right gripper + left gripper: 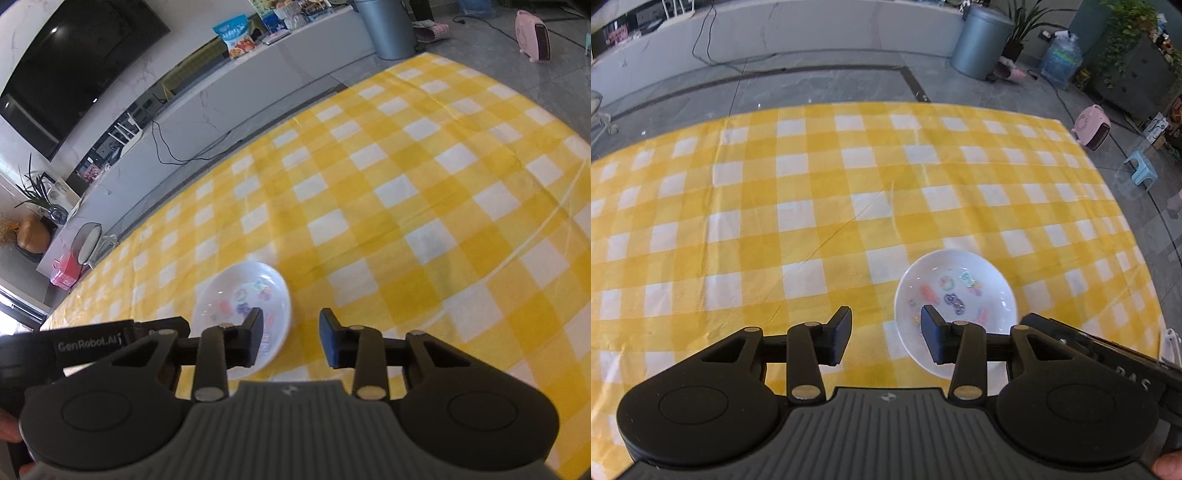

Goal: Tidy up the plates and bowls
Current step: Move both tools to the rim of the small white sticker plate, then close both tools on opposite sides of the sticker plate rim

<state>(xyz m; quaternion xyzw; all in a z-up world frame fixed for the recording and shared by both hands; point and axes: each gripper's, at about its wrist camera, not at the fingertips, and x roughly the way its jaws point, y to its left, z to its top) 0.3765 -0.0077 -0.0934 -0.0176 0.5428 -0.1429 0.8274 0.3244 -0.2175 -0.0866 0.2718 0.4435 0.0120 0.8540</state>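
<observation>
We hold both black grippers, left (885,334) and right (291,336), jaws apart and empty, flanking the shallow white ceramic bowl with colourful prints (964,291) at one and eleven o'clock.

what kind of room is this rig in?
Probably a home living or dining room. A table under a yellow checked cloth holds a white dish. Behind it, a large wall-mounted TV over a long low white cabinet, and potted plants on a tiled floor.
</observation>
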